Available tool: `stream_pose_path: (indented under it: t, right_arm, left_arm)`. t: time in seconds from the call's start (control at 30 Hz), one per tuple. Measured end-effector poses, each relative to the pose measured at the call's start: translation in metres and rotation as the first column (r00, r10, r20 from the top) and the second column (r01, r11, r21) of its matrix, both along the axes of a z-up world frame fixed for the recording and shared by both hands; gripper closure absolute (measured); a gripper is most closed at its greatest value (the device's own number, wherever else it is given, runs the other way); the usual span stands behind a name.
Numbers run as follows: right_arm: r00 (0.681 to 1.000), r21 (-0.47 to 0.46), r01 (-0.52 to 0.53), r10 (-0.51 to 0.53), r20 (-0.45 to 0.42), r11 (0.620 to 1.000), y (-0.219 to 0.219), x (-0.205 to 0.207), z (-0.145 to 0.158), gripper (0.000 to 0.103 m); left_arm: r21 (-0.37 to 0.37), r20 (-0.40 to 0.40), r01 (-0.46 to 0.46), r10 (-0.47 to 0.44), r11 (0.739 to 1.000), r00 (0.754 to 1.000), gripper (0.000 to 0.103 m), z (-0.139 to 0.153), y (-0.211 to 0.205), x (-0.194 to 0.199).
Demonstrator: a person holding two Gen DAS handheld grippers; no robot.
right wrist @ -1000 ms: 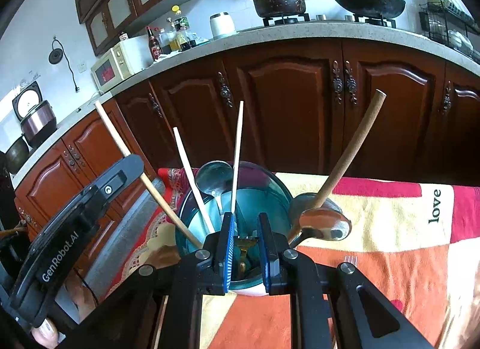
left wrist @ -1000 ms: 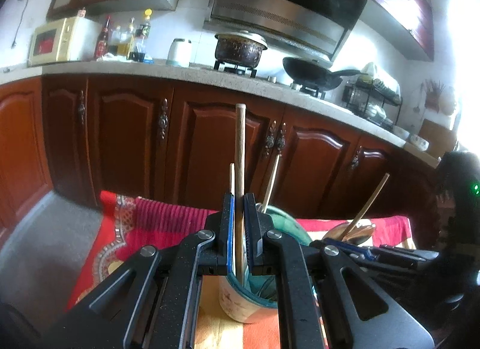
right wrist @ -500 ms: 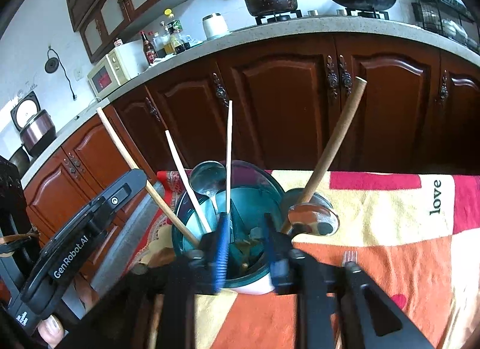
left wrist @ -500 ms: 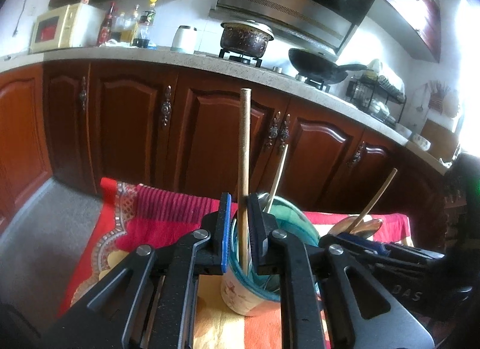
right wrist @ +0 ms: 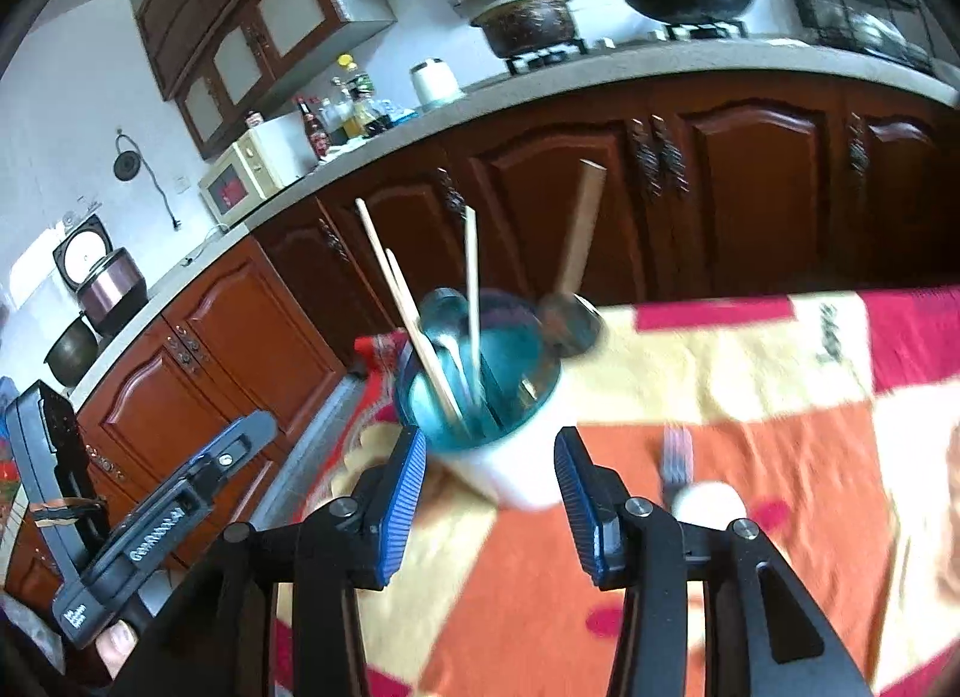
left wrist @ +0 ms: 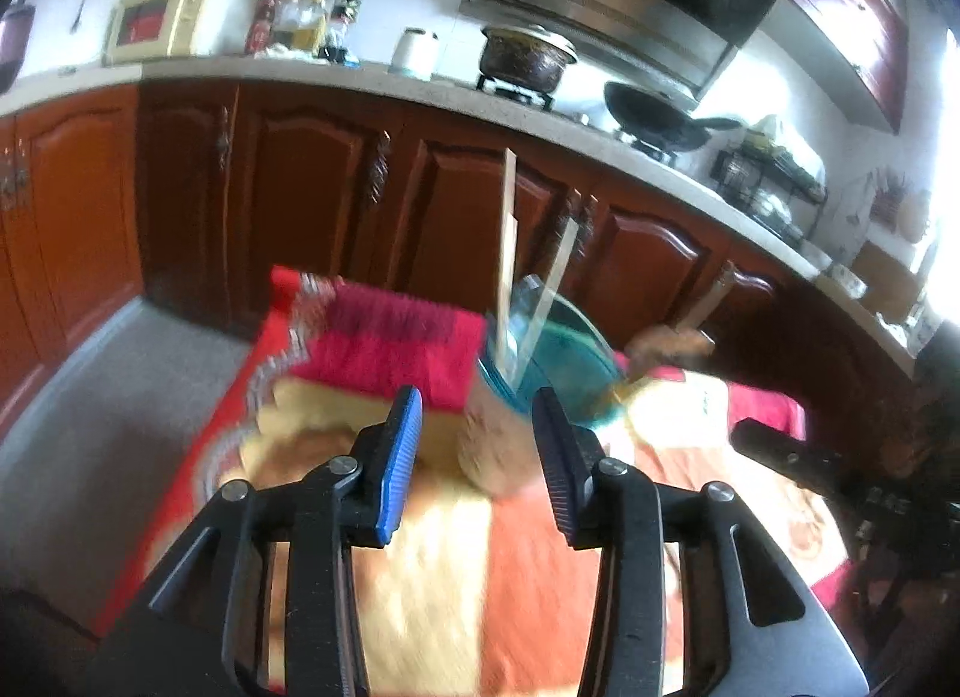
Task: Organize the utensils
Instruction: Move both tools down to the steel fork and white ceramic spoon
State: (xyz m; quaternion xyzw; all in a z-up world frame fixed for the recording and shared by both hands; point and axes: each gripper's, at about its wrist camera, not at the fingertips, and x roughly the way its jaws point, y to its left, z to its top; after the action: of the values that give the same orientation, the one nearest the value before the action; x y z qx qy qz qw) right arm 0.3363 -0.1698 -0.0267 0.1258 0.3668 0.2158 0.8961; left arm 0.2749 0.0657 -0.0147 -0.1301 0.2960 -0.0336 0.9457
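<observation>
Left wrist view is showing the left gripper (left wrist: 477, 445) low and centre in the frame, its jaws opening with nothing between the ribbed pads; the utensil cup (left wrist: 510, 415) is standing just beyond them on the patterned cloth (left wrist: 384, 346). Right wrist view is showing the right gripper (right wrist: 489, 484) in the same condition: jaws opening, empty, with the cup (right wrist: 486, 397) centred just ahead.

Loaded items are standing in the cup: pale chopsticks (right wrist: 414, 313), thin, straight and smooth, and a metal spoon (right wrist: 444, 307) with a glossy rounded bowl. A wooden-handled ladle (right wrist: 570, 307) appears to be resting just beside the rim; blur is preventing certainty. A metal fork (right wrist: 677, 454) is lying loose on the cloth at lower right of centre.

Recommendation: the fork is likely the next item. Thin, flat metal on soft fabric is calling for a low, pinching approach across the handle, with the cup kept clear of tipping.
</observation>
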Motion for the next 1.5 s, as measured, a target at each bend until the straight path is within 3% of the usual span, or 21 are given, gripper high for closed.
stream_pose_path:
  t: [0.17, 0.6, 0.93, 1.5]
  right_arm:
    - [0.997, 0.028, 0.051, -0.050, -0.064, 0.998, -0.037, -0.039, -0.014, 0.060]
    - [0.989, 0.025, 0.128, -0.126, -0.083, 0.991, -0.093, -0.113, -0.014, 0.060]
    - [0.981, 0.030, 0.171, -0.168, -0.093, 0.985, -0.113, -0.131, -0.012, 0.060]
    - [0.979, 0.024, 0.196, -0.195, -0.063, 0.980, -0.130, -0.135, -0.004, 0.061]
  left_arm:
    - [-0.004, -0.023, 0.049, -0.049, 0.999, 0.999, 0.065, 0.006, -0.029, -0.040]
    - [-0.052, -0.076, 0.140, -0.143, 0.989, 0.987, 0.065, 0.032, -0.085, -0.090]
    - [-0.049, -0.082, 0.165, -0.168, 0.985, 0.982, 0.065, 0.040, -0.096, -0.110]
    - [-0.060, -0.086, 0.169, -0.174, 0.984, 0.981, 0.065, 0.038, -0.098, -0.112]
